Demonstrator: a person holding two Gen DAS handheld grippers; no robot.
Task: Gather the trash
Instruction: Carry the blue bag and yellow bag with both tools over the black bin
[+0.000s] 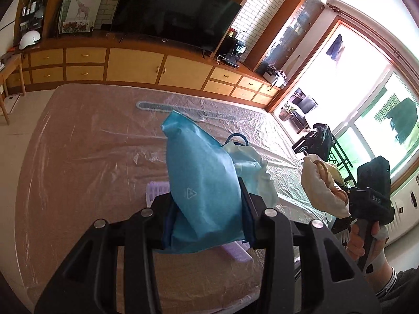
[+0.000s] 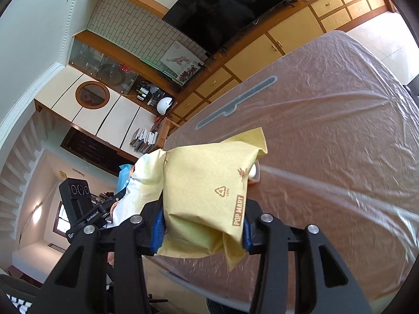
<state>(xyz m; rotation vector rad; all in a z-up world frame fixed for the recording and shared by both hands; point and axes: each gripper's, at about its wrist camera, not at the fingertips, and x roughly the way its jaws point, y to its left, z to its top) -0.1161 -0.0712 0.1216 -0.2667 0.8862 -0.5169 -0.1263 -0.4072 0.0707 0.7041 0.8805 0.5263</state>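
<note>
Above the plastic-covered table (image 1: 78, 144), left wrist view: left gripper (image 1: 207, 217), jaws closed on a blue wrapper (image 1: 201, 183) held clear of the tabletop, a lilac basket (image 1: 157, 191) beneath; right wrist view: right gripper (image 2: 201, 233), jaws clamped on a yellow POP MART wrapper (image 2: 207, 191), also aloft over the table edge.

- My left claw (image 1: 207, 209) has a bag (image 1: 201, 183) between its fingers, raised over the surface (image 1: 78, 157).
- A crumpled wrapper (image 1: 251, 172) sits just right of that bag.
- My right claw (image 2: 201, 233) clamps a pouch (image 2: 207, 191), off the surface's right edge.
- A long flat strip (image 1: 167, 106) lies on the surface beyond the bag.
- Behind the surface, a cabinet (image 1: 136, 65) carries a television (image 1: 178, 10).
</note>
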